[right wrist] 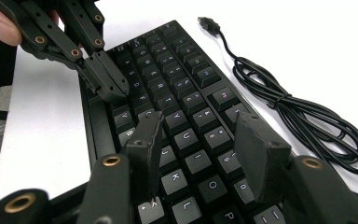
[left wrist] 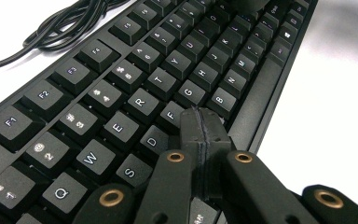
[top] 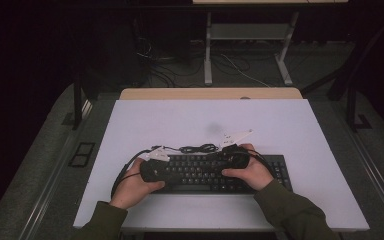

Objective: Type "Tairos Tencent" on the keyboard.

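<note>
A black keyboard lies across the near half of the white table. My left gripper is shut with nothing held, its joined tips just over the keys around F and V; whether they press a key I cannot tell. The right gripper view shows this left gripper from the far side, over the left-hand letter keys. My right gripper is open, its jaws spread above the U, I, J, K keys with nothing between them. In the high view the left gripper and right gripper face each other over the keyboard.
The keyboard's black cable lies coiled on the table behind the function row, its USB plug loose on the white surface. The same cable sits just beyond the keyboard. A desk frame stands on the floor past the table.
</note>
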Demonstrator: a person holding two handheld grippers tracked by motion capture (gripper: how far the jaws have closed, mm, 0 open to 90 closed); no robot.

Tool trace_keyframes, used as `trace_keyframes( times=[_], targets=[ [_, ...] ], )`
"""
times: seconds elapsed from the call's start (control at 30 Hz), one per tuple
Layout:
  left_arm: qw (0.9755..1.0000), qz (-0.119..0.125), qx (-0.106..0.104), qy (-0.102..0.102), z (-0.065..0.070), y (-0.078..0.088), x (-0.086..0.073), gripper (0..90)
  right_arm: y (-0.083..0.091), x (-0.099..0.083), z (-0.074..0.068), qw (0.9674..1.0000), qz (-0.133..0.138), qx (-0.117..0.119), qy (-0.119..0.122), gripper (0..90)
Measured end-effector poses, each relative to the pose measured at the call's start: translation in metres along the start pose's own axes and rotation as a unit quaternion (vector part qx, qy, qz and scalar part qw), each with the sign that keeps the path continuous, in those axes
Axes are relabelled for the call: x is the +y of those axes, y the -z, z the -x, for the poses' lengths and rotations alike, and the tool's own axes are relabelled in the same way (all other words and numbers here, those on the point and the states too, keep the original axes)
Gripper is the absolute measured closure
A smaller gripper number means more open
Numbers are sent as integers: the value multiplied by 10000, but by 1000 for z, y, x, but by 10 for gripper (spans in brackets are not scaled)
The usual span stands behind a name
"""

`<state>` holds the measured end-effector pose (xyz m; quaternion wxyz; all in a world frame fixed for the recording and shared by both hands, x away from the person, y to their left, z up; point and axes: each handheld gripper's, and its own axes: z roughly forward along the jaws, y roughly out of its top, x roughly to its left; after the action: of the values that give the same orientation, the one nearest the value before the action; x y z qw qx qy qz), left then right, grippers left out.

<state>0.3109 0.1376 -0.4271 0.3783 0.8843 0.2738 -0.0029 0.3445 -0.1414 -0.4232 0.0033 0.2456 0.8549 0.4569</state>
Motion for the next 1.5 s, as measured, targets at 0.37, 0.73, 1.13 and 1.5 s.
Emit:
trace_keyframes(
  times=[0.37,0.73,1.13,1.5],
  targets=[
    [10000,-30,32,-10,0,-2,-1,888,0,1,0,10000,12,10,3,525],
    [10000,41,4,12,1,2,1,888,1,1,0,10000,24,6,-9,524],
    [9995,247,139,114,-4,11,4,888,1,2,0,10000,61,2,17,523],
    [9988,390,259,141,-11,14,7,888,1,1,0,10000,56,4,-2,523]
  ],
)
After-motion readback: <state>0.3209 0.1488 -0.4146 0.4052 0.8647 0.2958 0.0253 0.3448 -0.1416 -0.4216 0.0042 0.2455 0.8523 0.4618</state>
